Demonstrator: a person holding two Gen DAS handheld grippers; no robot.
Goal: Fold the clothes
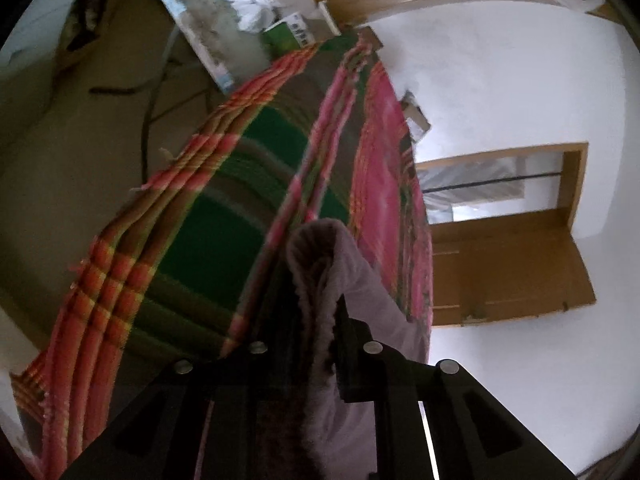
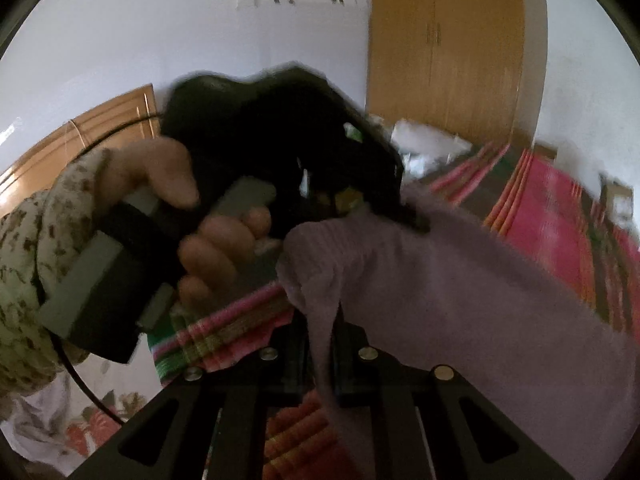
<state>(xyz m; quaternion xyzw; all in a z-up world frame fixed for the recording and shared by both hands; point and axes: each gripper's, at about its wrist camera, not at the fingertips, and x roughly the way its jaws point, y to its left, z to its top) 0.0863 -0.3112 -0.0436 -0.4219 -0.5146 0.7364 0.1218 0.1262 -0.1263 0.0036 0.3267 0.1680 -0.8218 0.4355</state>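
Observation:
A lilac fleece garment (image 1: 340,272) is pinched between the fingers of my left gripper (image 1: 320,344), which is shut on its edge; the cloth rises as a fold in front of the camera. In the right wrist view the same lilac garment (image 2: 440,280) spreads to the right, and my right gripper (image 2: 324,352) is shut on another part of its edge. The other gripper, a black device (image 2: 280,140), is held by a hand (image 2: 216,248) in a camouflage sleeve just beyond, and also grips the cloth. Both ends are lifted above the bed.
A bed with a striped green, pink and orange blanket (image 1: 224,208) lies below. White walls (image 1: 520,80), a wooden door (image 1: 508,268) and a wooden wardrobe (image 2: 444,44) surround it. White clutter (image 1: 252,4) sits at the bed's far end.

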